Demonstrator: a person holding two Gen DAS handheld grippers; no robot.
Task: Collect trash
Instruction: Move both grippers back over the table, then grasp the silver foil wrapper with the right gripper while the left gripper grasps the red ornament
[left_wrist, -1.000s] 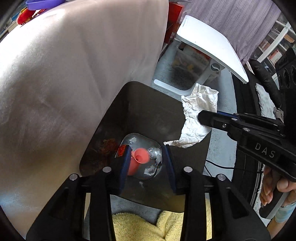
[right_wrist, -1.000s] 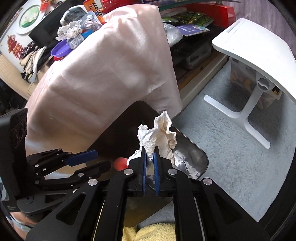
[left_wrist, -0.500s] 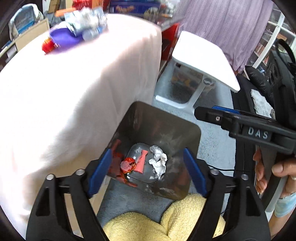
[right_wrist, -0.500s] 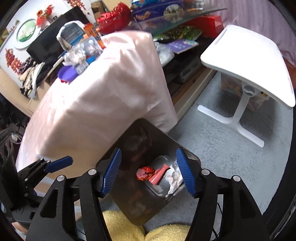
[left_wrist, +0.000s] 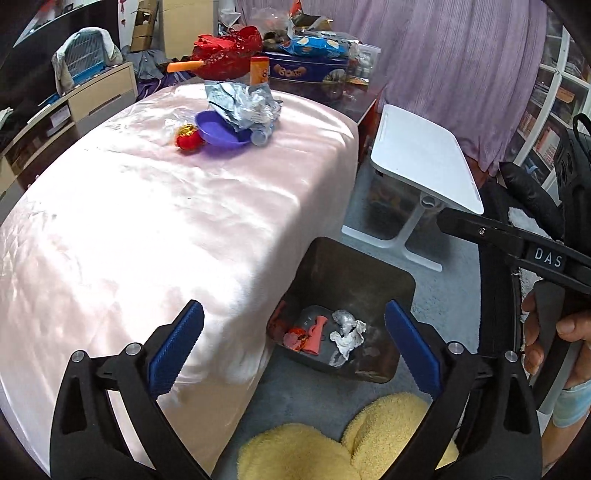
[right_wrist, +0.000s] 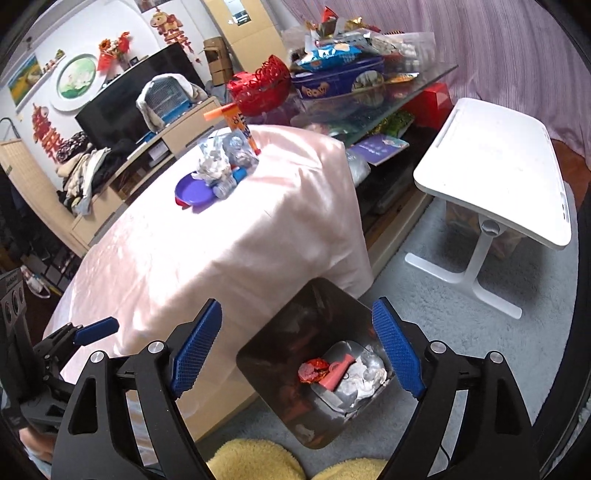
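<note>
A dark bin (left_wrist: 354, 254) stands on the carpet beside the pink-clothed table (left_wrist: 166, 221). In it lie a crumpled white tissue (left_wrist: 345, 334), a pink cup (left_wrist: 317, 330) and a red wrapper (left_wrist: 295, 338). My left gripper (left_wrist: 293, 307) hangs above the bin, jaws opening wide with nothing between them. My right gripper (right_wrist: 296, 303) hovers over the same bin (right_wrist: 321, 284), its jaws also opening and empty. On the far tabletop sit a purple plate (left_wrist: 221, 131), crumpled foil (left_wrist: 240, 103) and a red wrapped ball (left_wrist: 188, 138).
A white side table (left_wrist: 424, 162) stands right of the bin on grey carpet. Yellow fluffy slippers (left_wrist: 332, 443) lie just below it. A glass table (right_wrist: 369, 96) piled with tins and packets stands behind the pink table. A hand (left_wrist: 554, 332) holds the right gripper's grip.
The left gripper let go of the pink cup and the right let go of the tissue; both now lie in the bin. Both grippers rose and spread their jaws wide.
</note>
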